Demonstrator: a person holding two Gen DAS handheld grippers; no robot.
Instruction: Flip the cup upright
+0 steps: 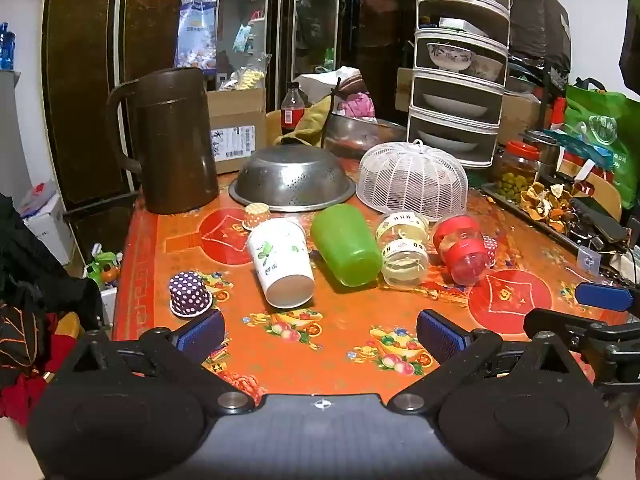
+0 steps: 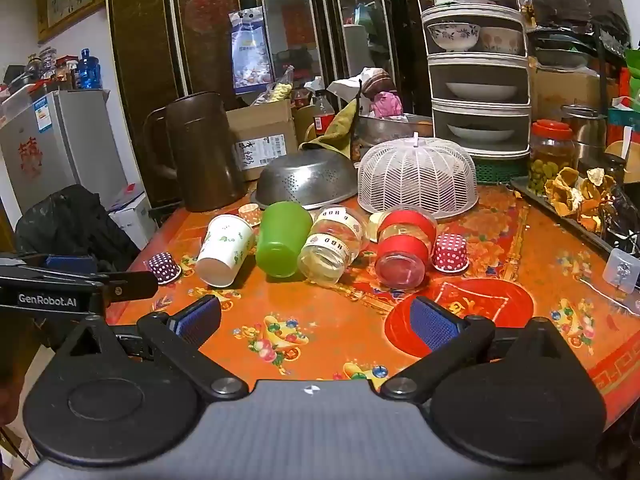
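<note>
Lying on its side at mid-frame, the white paper cup rests on the orange desk, base toward the camera, touching the toppled green cup to its right. Two clear jars lie further right. Both the left gripper and right gripper hover low in frame, fingers spread wide, holding nothing.

Both claws — black frames, blue ribbed pads, silver screws, "GenRobot.AI" mark
</note>
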